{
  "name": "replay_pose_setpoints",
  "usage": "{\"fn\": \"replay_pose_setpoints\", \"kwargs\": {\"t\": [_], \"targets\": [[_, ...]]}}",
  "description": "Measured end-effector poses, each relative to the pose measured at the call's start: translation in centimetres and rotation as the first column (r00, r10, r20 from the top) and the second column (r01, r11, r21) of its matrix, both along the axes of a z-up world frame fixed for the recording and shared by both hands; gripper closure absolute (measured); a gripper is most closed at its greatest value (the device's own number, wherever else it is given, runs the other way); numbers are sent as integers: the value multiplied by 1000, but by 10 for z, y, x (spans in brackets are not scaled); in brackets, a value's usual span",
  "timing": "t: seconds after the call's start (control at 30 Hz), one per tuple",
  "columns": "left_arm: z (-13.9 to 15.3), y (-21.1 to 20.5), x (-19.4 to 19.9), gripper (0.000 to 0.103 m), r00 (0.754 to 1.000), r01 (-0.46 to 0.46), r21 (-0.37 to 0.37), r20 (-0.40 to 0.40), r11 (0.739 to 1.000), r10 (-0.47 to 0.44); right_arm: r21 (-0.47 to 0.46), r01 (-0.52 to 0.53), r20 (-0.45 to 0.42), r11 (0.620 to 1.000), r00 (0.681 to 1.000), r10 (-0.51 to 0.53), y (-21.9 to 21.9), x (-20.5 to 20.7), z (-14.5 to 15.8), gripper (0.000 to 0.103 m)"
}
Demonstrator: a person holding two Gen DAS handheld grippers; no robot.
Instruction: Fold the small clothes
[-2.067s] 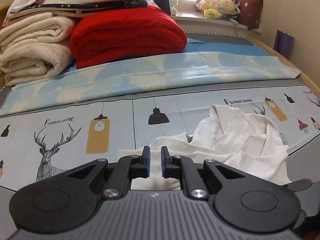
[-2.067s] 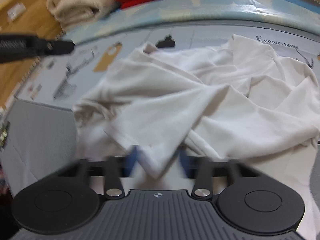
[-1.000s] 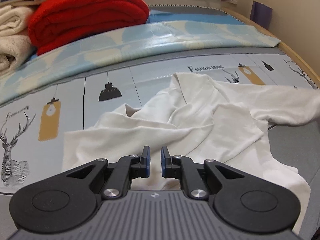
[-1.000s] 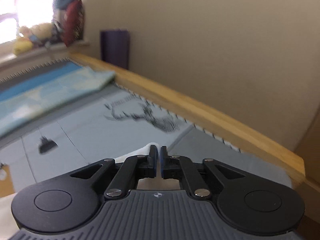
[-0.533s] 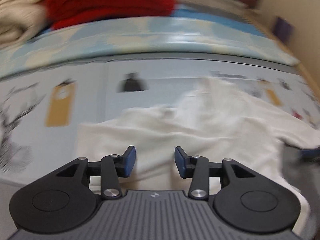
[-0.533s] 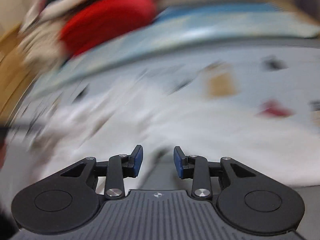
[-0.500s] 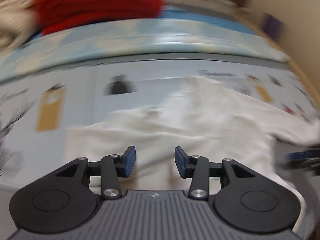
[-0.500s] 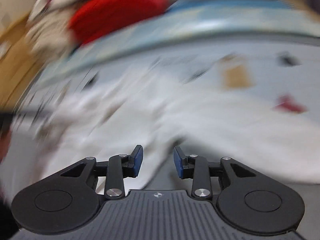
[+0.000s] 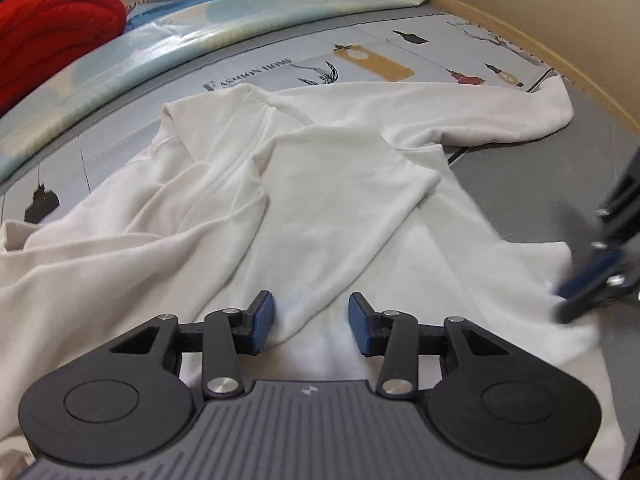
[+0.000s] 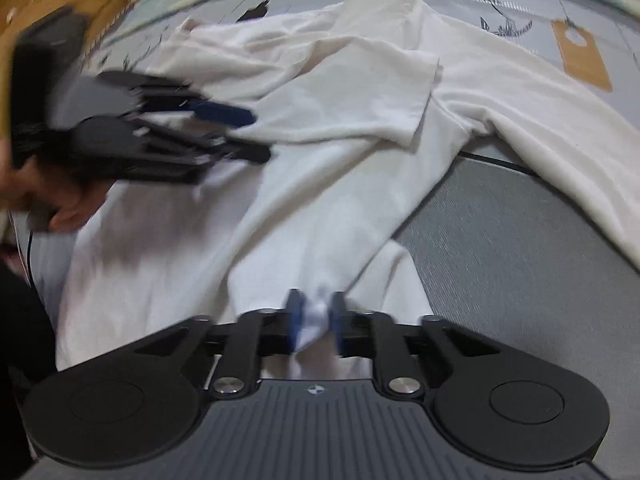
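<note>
The white shirt lies rumpled on the bed, not folded yet. The right gripper has just closed and pinches its hem at 6 o'clock. The left gripper has been closing, but its fingers are still apart over the cloth.

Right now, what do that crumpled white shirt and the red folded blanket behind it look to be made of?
The crumpled white shirt looks like thin, matte cotton-type knit: it drapes in soft folds and bunches easily between the right claw pads. The red folded blanket looks thick and fuzzy, likely fleece or plush, judging by its rounded, padded folds. Exact fibres cannot be told from looks.
</note>
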State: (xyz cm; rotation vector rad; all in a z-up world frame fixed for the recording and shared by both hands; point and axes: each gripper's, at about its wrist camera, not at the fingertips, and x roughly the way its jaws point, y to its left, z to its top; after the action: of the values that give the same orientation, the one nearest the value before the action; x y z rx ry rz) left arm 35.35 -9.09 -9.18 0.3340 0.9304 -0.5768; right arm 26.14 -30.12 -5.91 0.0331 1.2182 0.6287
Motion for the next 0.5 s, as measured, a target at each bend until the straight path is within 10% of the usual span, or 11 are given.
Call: {"fn": "replay_pose_setpoints", "kwargs": {"t": [0.07,0.3,0.4,0.5], "targets": [[7,8,5,97,1000,-29,6,2,1000,29,-21,-20,-18,1000,1000,19,-5,-9,6,103],[85,107,25,98,953,-272,-182,87,945,291,-90,9,-16,996,1000,-10,-23,-39,5,102],[116,196,30,98,847,-484,-238,112,842,519,-77,100,105,992,990,-92,-29,-28,21,100],[119,297,26,98,656,-717,-228,97,659,748,-25,212,111,977,972,-208,-36,-12,18,94]]}}
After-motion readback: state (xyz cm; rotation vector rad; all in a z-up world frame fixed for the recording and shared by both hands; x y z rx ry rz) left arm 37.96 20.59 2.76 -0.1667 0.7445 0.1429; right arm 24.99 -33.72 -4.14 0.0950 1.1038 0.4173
